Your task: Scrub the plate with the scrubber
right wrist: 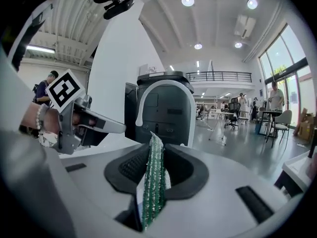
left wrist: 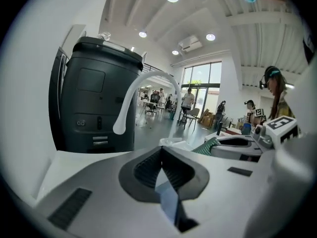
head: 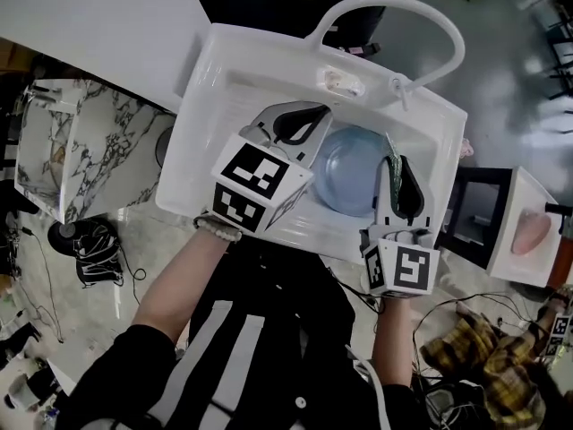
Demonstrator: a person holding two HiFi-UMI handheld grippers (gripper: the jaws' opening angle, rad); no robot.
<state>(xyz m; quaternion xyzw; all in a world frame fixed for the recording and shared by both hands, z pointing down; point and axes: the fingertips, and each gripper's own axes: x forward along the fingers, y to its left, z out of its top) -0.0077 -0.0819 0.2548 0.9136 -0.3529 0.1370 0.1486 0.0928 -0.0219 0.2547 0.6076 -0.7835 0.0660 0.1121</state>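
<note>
Over sink (head: 199,164): plate (head: 345,184), scrubber (right wrist: 153,180), each clamped

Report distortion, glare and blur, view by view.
Head view: even light, blue plate sharp, white sink slightly washed out. Left gripper view: fisheye-warped, windows glare. Right gripper view: dark vignetted corners, ceiling lights flare, green scrubber sharp.
</note>
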